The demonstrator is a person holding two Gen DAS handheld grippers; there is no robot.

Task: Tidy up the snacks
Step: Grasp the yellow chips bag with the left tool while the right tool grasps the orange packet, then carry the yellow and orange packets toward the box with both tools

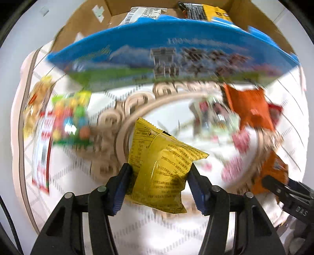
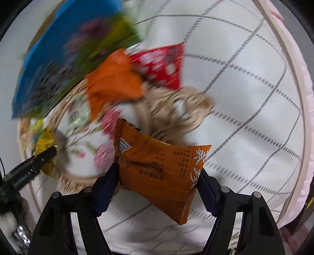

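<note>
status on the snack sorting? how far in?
Done: a few packets already lie in the cardboard box. In hand: left hand-held gripper clamps a yellow packet; right hand-held gripper clamps an orange packet. Left: another orange pack, a red pack and colourful candy bags.

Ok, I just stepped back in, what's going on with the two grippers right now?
Each gripper has a snack packet clamped between its pads. The left gripper holds a yellow packet, and the right gripper holds an orange packet. Both hang over a round tray with a looped wooden rim, which sits on a checked cloth. More snacks lie around it, among them another orange packet and a big blue bag. A cardboard box sits beyond.
</note>
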